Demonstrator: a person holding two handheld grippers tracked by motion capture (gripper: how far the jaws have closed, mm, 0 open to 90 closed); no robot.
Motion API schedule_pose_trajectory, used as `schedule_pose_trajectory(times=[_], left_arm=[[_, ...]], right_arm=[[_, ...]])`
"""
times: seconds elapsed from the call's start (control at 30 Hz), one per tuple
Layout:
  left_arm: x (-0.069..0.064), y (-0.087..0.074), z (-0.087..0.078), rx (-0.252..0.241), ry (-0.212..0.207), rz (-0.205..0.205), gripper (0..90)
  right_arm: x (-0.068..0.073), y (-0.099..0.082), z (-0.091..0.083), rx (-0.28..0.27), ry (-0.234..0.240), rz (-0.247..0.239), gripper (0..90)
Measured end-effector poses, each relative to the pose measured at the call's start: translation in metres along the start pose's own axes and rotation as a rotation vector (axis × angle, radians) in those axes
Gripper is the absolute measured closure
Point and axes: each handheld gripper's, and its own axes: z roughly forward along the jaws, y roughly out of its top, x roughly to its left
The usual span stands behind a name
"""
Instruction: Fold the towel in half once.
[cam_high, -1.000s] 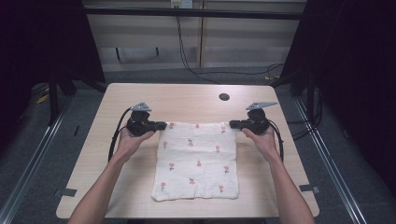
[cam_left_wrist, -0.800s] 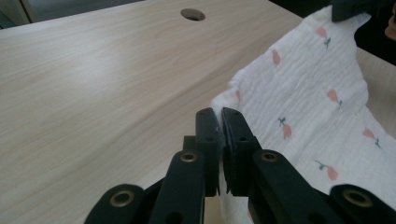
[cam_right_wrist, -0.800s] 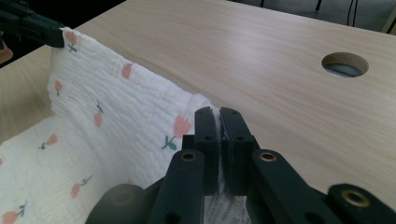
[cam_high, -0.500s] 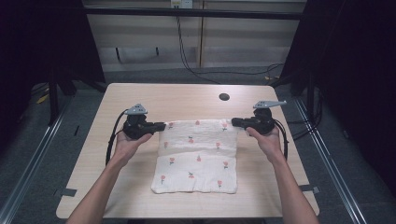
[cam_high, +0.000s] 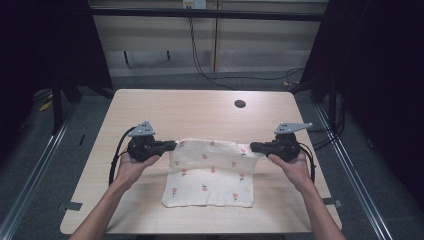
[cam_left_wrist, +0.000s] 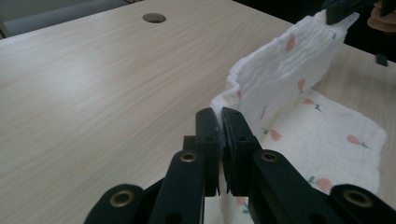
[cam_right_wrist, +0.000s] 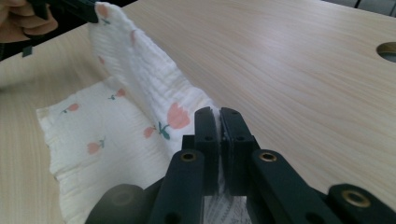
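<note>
I work in what looks like a lab or a recording room. My light wooden table (cam_high: 200, 112) has a round cable hole (cam_high: 240, 104) and stands between dark curtains (cam_high: 45, 45). Metal rails (cam_high: 30, 170) run along the grey floor, and black cables (cam_high: 235, 80) lie behind the table.

**Soft crinkled cloth on pale wood**

The muslin cloth (cam_high: 210, 175) is white, matt and finely crinkled, printed with small pink fruit. The bench (cam_high: 200, 112) is light wood-grain laminate, smooth with a faint sheen. The left gripper (cam_left_wrist: 219, 122) and right gripper (cam_right_wrist: 218, 120) have black matt plastic jaws with brass-coloured rivets.
</note>
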Motion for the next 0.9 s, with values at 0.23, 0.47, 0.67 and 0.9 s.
schedule_pose_trajectory(times=[0.23,0.47,0.67,0.9], left_arm=[[-0.012,-0.002,-0.002,0.012,-0.035,0.026,86.3],[-0.023,-0.01,-0.005,0.038,-0.074,0.038,86.3],[-0.033,-0.022,-0.003,0.088,-0.091,0.065,86.3],[-0.033,-0.023,-0.009,0.09,-0.082,0.062,86.3]], right_arm=[[0.015,-0.014,-0.004,-0.011,-0.005,0.001,86.6],[0.036,-0.025,-0.01,0.012,-0.006,-0.033,86.3],[0.045,-0.042,-0.013,0.029,0.004,-0.019,86.2],[0.059,-0.054,-0.014,0.068,0.017,-0.045,85.8]])
